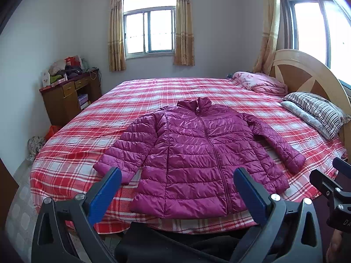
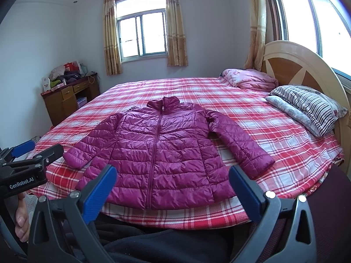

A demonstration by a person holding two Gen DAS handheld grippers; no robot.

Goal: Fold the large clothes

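A magenta quilted puffer jacket (image 1: 197, 153) lies flat and zipped on the red plaid bed (image 1: 153, 92), collar away from me, both sleeves spread out. It also shows in the right wrist view (image 2: 162, 153). My left gripper (image 1: 177, 175) is open and empty, held above the bed's near edge, short of the jacket's hem. My right gripper (image 2: 173, 173) is open and empty, also just short of the hem. The right gripper's body shows at the right edge of the left wrist view (image 1: 335, 188).
Striped pillows (image 2: 307, 109) and a pink blanket (image 2: 248, 79) lie by the wooden headboard (image 2: 296, 65) on the right. A cluttered wooden desk (image 2: 70, 96) stands at the far left wall. Dark clothing (image 2: 164, 245) is below the grippers.
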